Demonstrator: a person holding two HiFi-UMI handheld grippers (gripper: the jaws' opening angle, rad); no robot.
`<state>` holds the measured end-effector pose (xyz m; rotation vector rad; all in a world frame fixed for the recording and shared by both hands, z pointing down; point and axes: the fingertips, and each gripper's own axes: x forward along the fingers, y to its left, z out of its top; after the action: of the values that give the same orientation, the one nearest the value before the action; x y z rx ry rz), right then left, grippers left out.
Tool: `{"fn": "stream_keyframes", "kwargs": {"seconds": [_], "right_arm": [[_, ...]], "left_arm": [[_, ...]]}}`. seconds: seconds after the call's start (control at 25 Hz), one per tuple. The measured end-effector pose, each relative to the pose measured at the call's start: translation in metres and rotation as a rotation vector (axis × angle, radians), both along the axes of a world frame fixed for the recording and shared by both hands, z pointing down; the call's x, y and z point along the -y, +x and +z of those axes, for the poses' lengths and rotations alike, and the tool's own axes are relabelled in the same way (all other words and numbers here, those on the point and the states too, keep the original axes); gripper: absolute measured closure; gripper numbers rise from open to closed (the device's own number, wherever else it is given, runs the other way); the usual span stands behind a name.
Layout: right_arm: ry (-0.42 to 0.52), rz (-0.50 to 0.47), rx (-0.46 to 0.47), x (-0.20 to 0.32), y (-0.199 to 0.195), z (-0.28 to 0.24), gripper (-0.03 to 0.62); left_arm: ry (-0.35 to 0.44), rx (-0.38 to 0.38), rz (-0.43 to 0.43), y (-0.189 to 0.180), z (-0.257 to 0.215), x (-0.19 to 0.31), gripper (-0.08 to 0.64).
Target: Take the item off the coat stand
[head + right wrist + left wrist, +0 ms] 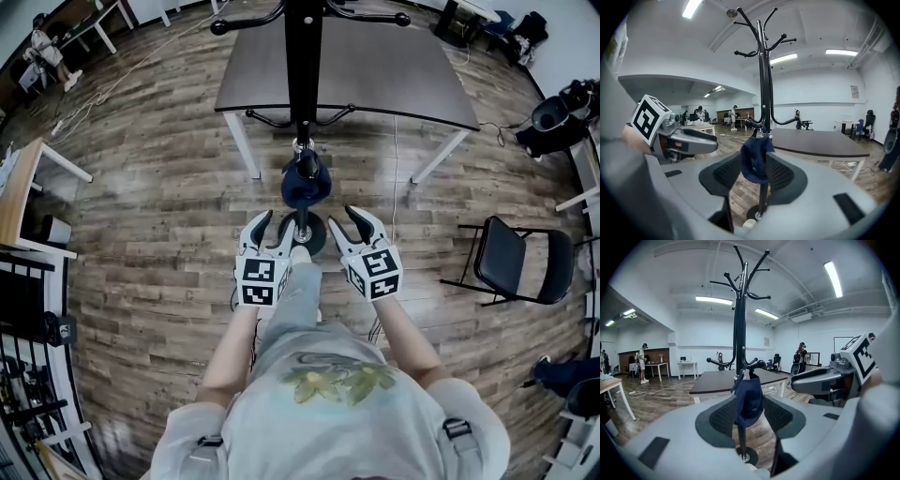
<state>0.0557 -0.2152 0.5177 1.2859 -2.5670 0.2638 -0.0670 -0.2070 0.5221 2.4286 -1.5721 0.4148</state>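
A black coat stand (302,56) rises in front of me on a round base (302,234). A dark blue cap (307,183) hangs from one of its low hooks. My left gripper (275,230) and right gripper (343,223) are held side by side just short of the stand, one on each side of the pole. Both are open and hold nothing. In the left gripper view the cap (749,399) shows framed between the wide jaws of the left gripper (751,427), some way beyond them. The right gripper view frames the cap (756,159) the same way.
A dark table (375,75) on white legs stands right behind the stand. A black folding chair (511,258) is at the right and a wooden desk (19,187) at the left. Cables trail over the wood floor. People stand far off in the room.
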Motion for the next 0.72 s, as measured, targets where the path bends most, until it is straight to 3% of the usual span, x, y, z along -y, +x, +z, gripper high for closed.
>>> {"fn": "stream_keyframes", "kwargs": {"seconds": [0.48,0.72], "right_arm": [[-0.05,-0.033,-0.037,0.047,-0.01,0.032,0.442],[-0.078,-0.045,-0.093,0.07,-0.013,0.062,0.44]], "left_arm": [[-0.046,0.065,0.008,0.002,0.029,0.044,0.378],[-0.114,0.097,0.034,0.003,0.059,0.056,0.377]]}}
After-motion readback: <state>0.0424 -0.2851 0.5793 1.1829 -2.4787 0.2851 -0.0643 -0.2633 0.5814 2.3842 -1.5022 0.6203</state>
